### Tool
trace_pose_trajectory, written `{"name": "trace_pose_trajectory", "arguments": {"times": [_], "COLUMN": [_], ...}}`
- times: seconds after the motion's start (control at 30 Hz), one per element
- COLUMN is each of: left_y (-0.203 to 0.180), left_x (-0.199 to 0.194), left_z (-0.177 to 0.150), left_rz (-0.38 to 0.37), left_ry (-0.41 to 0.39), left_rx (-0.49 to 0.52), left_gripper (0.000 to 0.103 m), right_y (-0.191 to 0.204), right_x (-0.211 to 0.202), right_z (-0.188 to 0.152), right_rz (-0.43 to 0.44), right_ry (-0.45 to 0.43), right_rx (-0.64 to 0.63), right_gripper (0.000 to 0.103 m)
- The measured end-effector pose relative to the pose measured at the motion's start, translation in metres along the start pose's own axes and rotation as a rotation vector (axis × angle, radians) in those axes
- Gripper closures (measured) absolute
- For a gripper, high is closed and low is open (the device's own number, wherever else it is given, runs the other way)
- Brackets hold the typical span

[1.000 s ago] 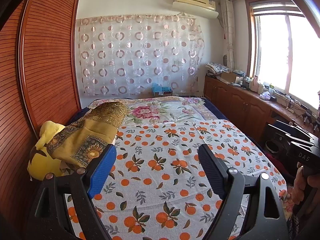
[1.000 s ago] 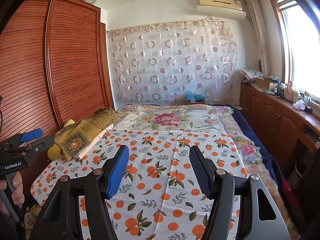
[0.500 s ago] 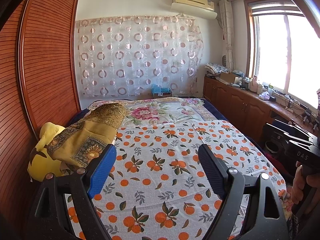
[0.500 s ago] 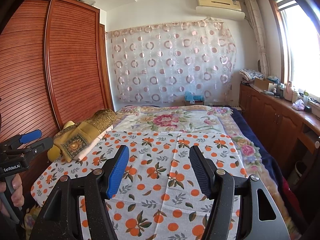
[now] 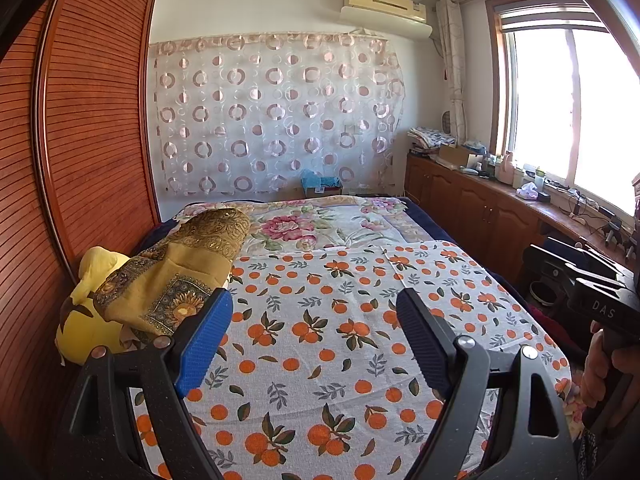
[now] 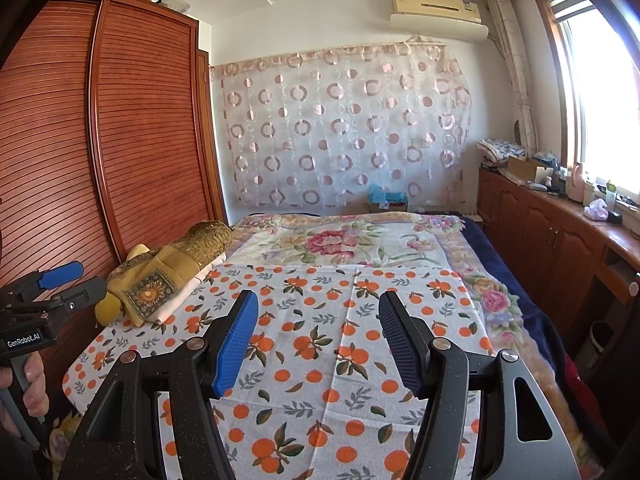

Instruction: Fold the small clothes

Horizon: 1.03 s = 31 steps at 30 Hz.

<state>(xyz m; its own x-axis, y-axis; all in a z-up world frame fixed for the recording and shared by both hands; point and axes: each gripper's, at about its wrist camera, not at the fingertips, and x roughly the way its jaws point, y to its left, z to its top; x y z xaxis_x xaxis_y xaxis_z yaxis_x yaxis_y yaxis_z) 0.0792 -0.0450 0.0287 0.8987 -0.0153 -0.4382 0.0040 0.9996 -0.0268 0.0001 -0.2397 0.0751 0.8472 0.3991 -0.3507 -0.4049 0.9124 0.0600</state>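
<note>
Bed [image 5: 448, 236] filling the middle of the room, foot end nearest the cameras. Left of the bed, a tall slatted wooden wardrobe [image 5: 96, 128]. Beyond the bed's head, a sheer ring-patterned curtain [image 5: 276, 116] on the far wall, with an air conditioner [image 5: 384, 0] above it. Right of the bed, a long wooden counter [image 5: 492, 208] under the window [image 5: 576, 112], cluttered with small items too small to tell.

Spread flat over the bed's near half: orange-print cloth [image 5: 320, 320], white with oranges and leaves, lying smooth, covering a floral blanket [image 5: 332, 220] exposed toward the bed's head. On the bed's left edge, against the wardrobe: a folded ochre patterned textile [image 5: 172, 280] draped over a yellow plush toy [image 5: 84, 328].

Above the bed's foot, left hand-held gripper [image 5: 316, 328], released, blue pads spread wide with nothing between them, clear of the cloth. Beside it, right hand-held gripper [image 6: 318, 332], likewise released and empty, poised over the cloth's near portion. Each one's handle gripped by a hand [image 6: 28, 384] at the frame's edge.
</note>
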Motion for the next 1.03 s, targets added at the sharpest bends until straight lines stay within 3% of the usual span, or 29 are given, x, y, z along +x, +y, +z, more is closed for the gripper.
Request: {"name": "trace_pose_trajectory", "arguments": {"times": [1.03], "left_y": [-0.0027], "left_x": [-0.0002], "left_z": [-0.0032], "left_rz": [0.0], "left_ry": [-0.005], "left_rx": [0.001], "left_gripper": [0.019], "right_y": [-0.0012], "right_x": [-0.0024], "right_z": [-0.0023], "right_rz": [0.0], "right_ry": [-0.01], "right_rx": [0.001], "right_gripper": [0.038]}}
